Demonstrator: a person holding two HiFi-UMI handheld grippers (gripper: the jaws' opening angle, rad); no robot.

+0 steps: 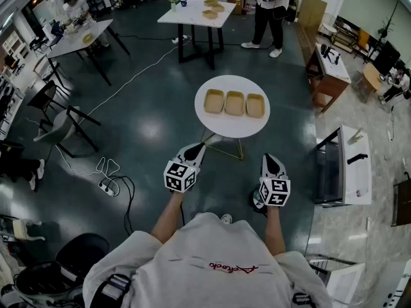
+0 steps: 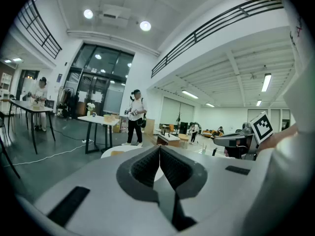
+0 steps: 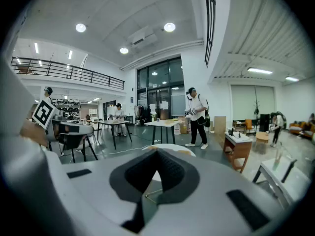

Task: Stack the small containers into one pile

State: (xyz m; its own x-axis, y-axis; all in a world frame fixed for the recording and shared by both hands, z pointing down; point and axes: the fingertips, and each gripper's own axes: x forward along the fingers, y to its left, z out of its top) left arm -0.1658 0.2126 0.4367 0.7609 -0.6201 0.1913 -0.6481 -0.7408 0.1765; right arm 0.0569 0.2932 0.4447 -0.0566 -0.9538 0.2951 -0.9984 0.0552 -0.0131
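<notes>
Three small tan containers lie in a row on a round white table (image 1: 221, 128): a left one (image 1: 214, 101), a middle one (image 1: 234, 102) and a right one (image 1: 255, 105). None rests on another. My left gripper (image 1: 198, 148) is held short of the table's near edge, jaws shut on nothing. My right gripper (image 1: 270, 158) hangs near the table's right front, also shut and empty. In the left gripper view the shut gripper (image 2: 160, 149) points at the table's edge (image 2: 114, 152). In the right gripper view the shut gripper (image 3: 157, 152) covers most of the table (image 3: 172, 147).
A rectangular white table (image 1: 192, 11) with trays and flowers stands behind, and a person (image 1: 270, 8) stands beside it. A wooden desk (image 1: 329, 69) and a white cabinet (image 1: 353, 165) are on the right. Chairs (image 1: 61, 124) and a cable (image 1: 109, 178) lie on the left floor.
</notes>
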